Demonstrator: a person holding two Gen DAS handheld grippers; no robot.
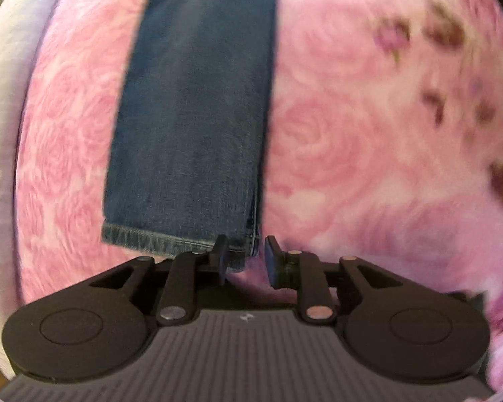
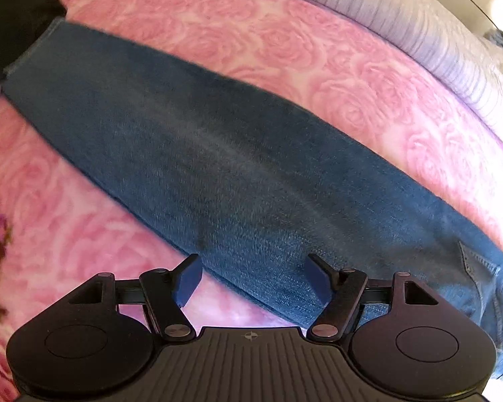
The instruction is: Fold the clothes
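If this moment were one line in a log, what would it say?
jeans: flat on pink blanket | left hand-held gripper: open at hem corner | right hand-held gripper: open over jeans' edge

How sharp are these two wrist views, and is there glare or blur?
Left wrist: jeans fairly sharp, pink blanket smeared with motion blur toward the right edge. Right wrist: jeans softly blurred, blown-out glare in the top-right corner. Both show fisheye bending.

Two matching black handheld grippers

Each of the left gripper (image 1: pixel 244 256) and right gripper (image 2: pixel 251 279) is built with a ribbed grey body, round black housings, silver pivot pins and blue finger pads (image 2: pixel 186 281).
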